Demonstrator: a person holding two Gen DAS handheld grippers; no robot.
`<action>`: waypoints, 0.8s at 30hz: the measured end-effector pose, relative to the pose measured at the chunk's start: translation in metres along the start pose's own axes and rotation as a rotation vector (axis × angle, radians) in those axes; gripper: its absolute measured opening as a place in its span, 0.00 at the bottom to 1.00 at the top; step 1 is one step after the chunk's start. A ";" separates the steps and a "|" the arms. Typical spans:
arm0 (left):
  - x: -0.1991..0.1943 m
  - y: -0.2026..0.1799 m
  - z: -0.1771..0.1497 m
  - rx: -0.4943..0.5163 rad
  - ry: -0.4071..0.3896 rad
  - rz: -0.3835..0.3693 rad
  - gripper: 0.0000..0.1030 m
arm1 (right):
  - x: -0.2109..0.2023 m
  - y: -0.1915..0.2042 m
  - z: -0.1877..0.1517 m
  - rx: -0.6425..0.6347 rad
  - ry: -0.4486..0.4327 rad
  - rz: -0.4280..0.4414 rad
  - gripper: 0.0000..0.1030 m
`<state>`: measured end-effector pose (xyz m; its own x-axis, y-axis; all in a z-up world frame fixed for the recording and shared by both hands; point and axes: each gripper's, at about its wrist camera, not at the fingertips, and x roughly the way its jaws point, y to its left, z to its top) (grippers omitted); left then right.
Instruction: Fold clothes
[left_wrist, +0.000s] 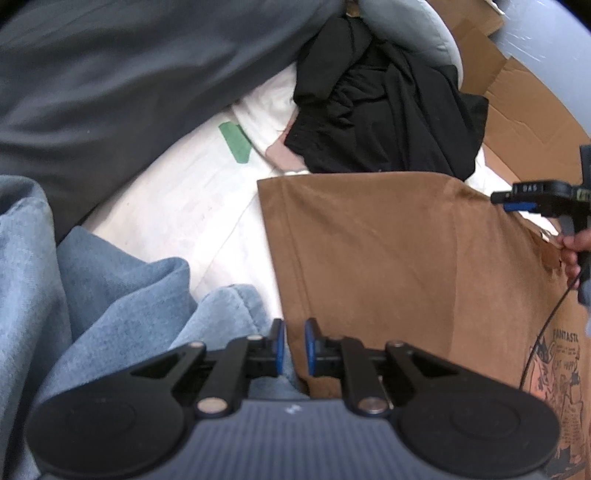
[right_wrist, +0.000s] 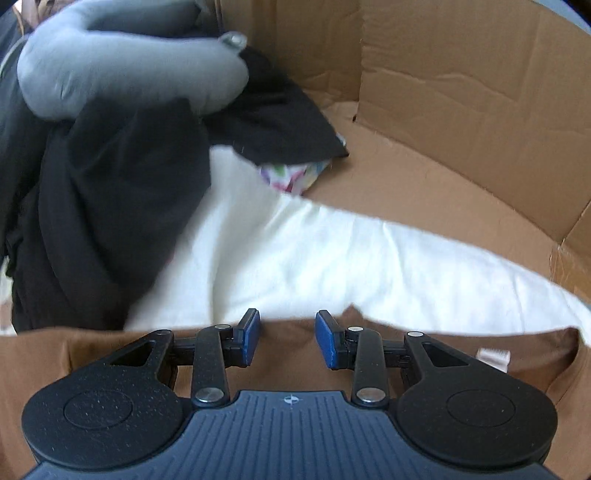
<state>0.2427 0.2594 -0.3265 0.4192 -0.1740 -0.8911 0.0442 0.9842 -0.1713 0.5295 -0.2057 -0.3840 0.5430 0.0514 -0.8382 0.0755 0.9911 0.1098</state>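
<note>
A brown T-shirt (left_wrist: 388, 258) with a printed graphic lies flat on a white sheet (left_wrist: 177, 214). My left gripper (left_wrist: 294, 343) hovers at the shirt's near left edge. Its blue pads stand a narrow gap apart, and nothing is pinched between them. A hand holds my right gripper (left_wrist: 496, 201) over the shirt's far right edge. In the right wrist view that gripper (right_wrist: 288, 332) is open, and the brown T-shirt's (right_wrist: 288, 362) far edge runs below its fingers, not gripped.
Light blue denim (left_wrist: 110, 288) is heaped at the near left, with dark grey cloth (left_wrist: 110, 74) behind it. A black garment pile (right_wrist: 110, 203) and a grey pillow (right_wrist: 129, 74) lie beyond the shirt. An open cardboard box (right_wrist: 461, 110) stands to the right. Green tape (left_wrist: 236, 142) marks the sheet.
</note>
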 end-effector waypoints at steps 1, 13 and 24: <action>-0.001 0.000 0.000 -0.001 -0.003 0.001 0.12 | -0.004 -0.003 0.003 0.000 -0.008 -0.007 0.39; -0.005 -0.005 -0.003 -0.017 -0.024 -0.009 0.13 | -0.039 -0.023 -0.014 0.066 0.005 0.037 0.39; -0.003 -0.004 -0.008 -0.003 -0.010 0.015 0.13 | -0.001 0.002 -0.030 0.043 0.056 0.035 0.33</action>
<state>0.2342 0.2557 -0.3269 0.4285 -0.1588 -0.8895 0.0351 0.9866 -0.1592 0.5039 -0.2002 -0.3995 0.4984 0.0936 -0.8618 0.0943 0.9824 0.1613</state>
